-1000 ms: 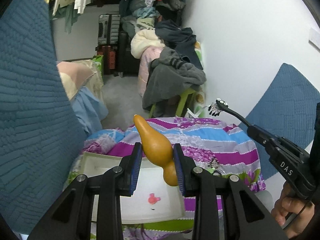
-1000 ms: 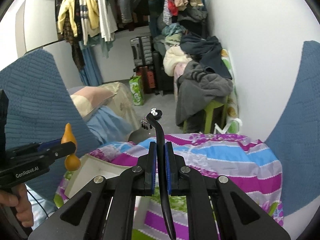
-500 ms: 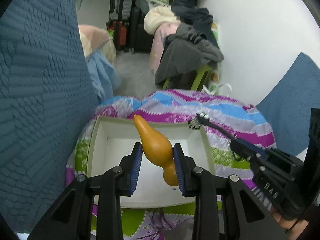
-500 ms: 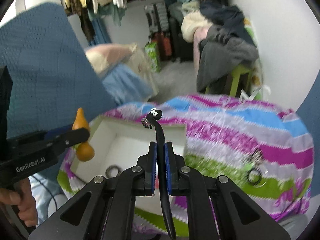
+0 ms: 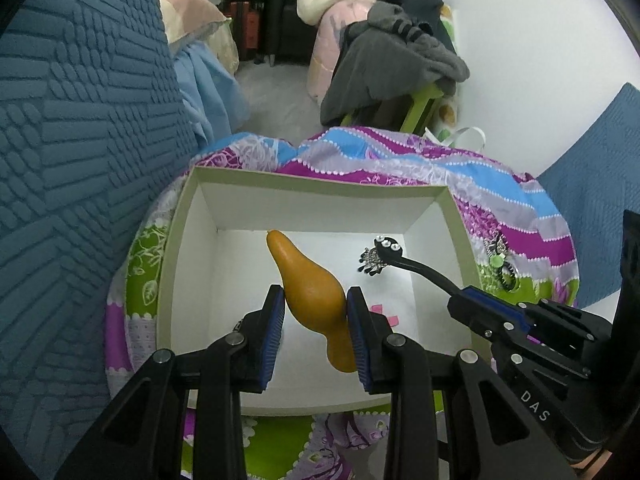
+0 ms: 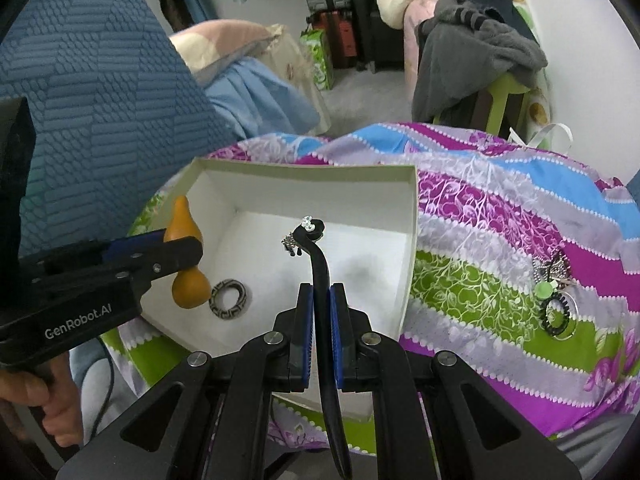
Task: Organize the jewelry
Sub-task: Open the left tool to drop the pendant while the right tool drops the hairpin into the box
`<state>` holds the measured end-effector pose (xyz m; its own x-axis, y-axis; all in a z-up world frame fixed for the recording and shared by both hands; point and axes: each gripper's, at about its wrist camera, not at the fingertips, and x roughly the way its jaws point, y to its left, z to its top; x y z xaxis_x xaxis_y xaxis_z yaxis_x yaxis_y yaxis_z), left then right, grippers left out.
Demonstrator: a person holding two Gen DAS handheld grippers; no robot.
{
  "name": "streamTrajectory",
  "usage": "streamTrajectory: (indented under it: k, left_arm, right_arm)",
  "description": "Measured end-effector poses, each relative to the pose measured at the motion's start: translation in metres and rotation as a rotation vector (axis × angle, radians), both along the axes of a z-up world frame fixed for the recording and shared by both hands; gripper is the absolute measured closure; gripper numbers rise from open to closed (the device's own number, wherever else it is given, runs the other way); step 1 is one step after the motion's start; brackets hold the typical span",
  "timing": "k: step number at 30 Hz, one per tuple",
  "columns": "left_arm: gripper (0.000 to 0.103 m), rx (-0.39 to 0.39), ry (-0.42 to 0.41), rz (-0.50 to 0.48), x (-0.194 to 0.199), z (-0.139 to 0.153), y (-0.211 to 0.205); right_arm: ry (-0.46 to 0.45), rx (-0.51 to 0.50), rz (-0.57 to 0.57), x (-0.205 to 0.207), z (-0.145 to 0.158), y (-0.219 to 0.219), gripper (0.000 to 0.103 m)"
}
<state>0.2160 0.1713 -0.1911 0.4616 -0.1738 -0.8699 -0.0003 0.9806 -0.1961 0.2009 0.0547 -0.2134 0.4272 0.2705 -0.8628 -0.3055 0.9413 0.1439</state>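
A white open box [image 5: 188, 216] [image 6: 412, 216] sits on a striped floral cloth. My left gripper [image 5: 316, 312] [image 6: 176, 252] is shut on an orange gourd-shaped piece [image 5: 308, 284] [image 6: 184, 256], held over the box's left half. My right gripper [image 6: 320, 312] [image 5: 476, 304] is shut on a black curved hairpin [image 6: 316, 256] [image 5: 416, 268] with rhinestones and a dangling silver charm at its tip, held over the box's right half. A patterned ring [image 6: 230, 299] and a small pink piece [image 5: 384, 316] lie on the box floor.
More jewelry lies on the cloth right of the box: a black coil ring with a green disc and a silver charm [image 6: 554, 292] [image 5: 500, 264]. Blue quilted cushions [image 5: 80, 160] stand at left and right. A clothes-piled chair [image 6: 472, 52] is beyond. A hand [image 6: 48, 400] grips the left handle.
Both grippers have come down over the box with their pieces still held and have tilted more steeply downward. The box now fills the middle of both views.
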Motion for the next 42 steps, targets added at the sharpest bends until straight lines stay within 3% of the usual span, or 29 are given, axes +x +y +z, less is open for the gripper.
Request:
streamTrajectory:
  k: [10,12,13,15,18,30,42]
  left_arm:
    - [0.070,0.006,-0.017,-0.024,0.003,0.006,-0.006]
    - [0.070,0.012,-0.029,-0.038,0.001,0.014,-0.009]
    - [0.069,0.022,-0.037,-0.036,0.000,0.018,-0.011]
    - [0.053,0.026,-0.054,-0.027,-0.003,0.027,-0.013]
    - [0.044,0.026,-0.121,-0.013,-0.010,0.051,-0.016]
    - [0.044,0.042,-0.273,0.000,-0.036,0.136,-0.050]
    - [0.044,0.006,-0.402,-0.009,-0.063,0.185,-0.100]
  right_arm:
    - [0.022,0.038,-0.001,0.008,0.002,-0.007,0.094]
    - [0.015,0.045,-0.001,0.008,0.008,-0.009,0.089]
    - [0.006,0.051,-0.001,0.008,0.013,-0.011,0.081]
    - [-0.022,0.066,0.006,0.006,0.025,-0.014,0.079]
    - [-0.065,0.073,0.016,0.005,0.044,-0.019,0.078]
    - [-0.274,0.099,0.037,-0.019,0.132,-0.056,0.078]
    - [-0.417,0.111,0.015,-0.043,0.173,-0.102,0.078]
